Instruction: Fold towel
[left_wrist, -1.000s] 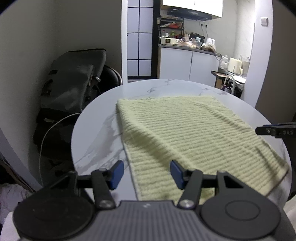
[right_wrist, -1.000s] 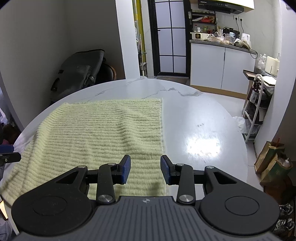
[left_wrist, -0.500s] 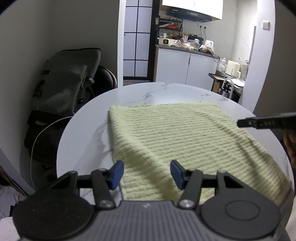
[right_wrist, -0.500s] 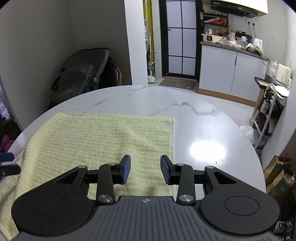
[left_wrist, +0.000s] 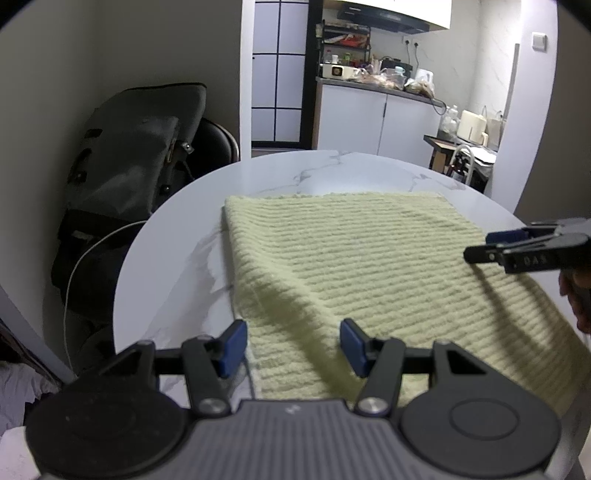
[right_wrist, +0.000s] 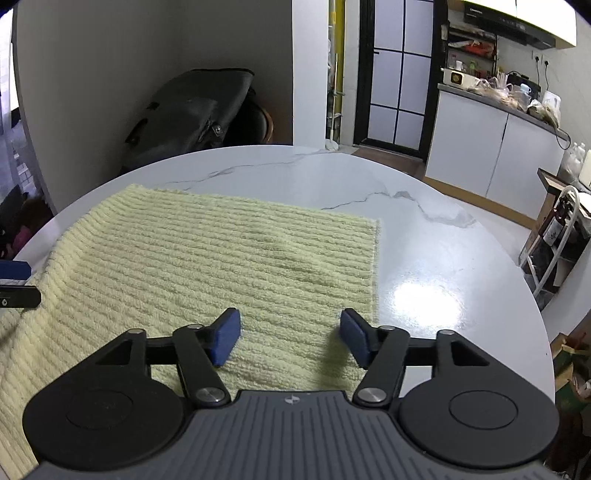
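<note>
A pale yellow-green ribbed towel (left_wrist: 369, 266) (right_wrist: 221, 266) lies spread flat on a round white marble table (left_wrist: 177, 236) (right_wrist: 424, 229). My left gripper (left_wrist: 291, 345) hovers over the towel's near left corner, open, its blue pads apart with only towel below. My right gripper (right_wrist: 290, 338) hangs over the near right part of the towel; its jaws are opening and nothing is pinched between them. The right gripper (left_wrist: 480, 245) also shows from the side at the right edge of the left wrist view. The left gripper's tip (right_wrist: 14, 284) pokes in at the left edge of the right wrist view.
A dark bag (left_wrist: 136, 162) (right_wrist: 192, 110) rests on a chair beyond the table's far left side, with a white cable (left_wrist: 85, 258) hanging nearby. Kitchen cabinets (right_wrist: 491, 155) and a cluttered counter stand at the back right. A small rack (right_wrist: 554, 243) stands on the floor to the right.
The right gripper's jaws have spread much wider. Both grippers have drifted a little over the towel; the right one now shows larger at the left wrist view's right edge. The towel lies unmoved.
</note>
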